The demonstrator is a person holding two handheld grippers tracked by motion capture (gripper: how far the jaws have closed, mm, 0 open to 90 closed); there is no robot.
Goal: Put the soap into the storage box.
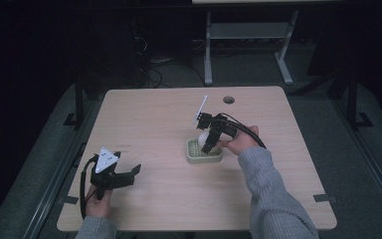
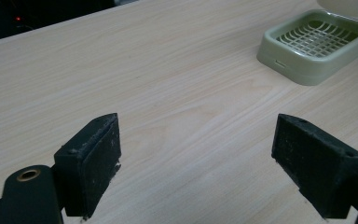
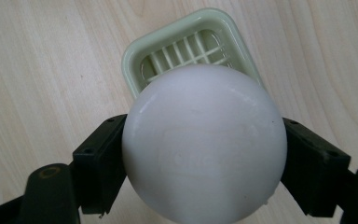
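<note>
The white soap bar, rounded with no clear long axis showing, hangs just above the green soap dish, clamped between the right gripper jaws. The left gripper gapes wide, empty, over the table.

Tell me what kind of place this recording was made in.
Probably a lab or workshop set up for recording, not a home: a bare wooden table with a cable hole, a metal-framed bench behind, loose cables on the floor, and dark surroundings.
</note>
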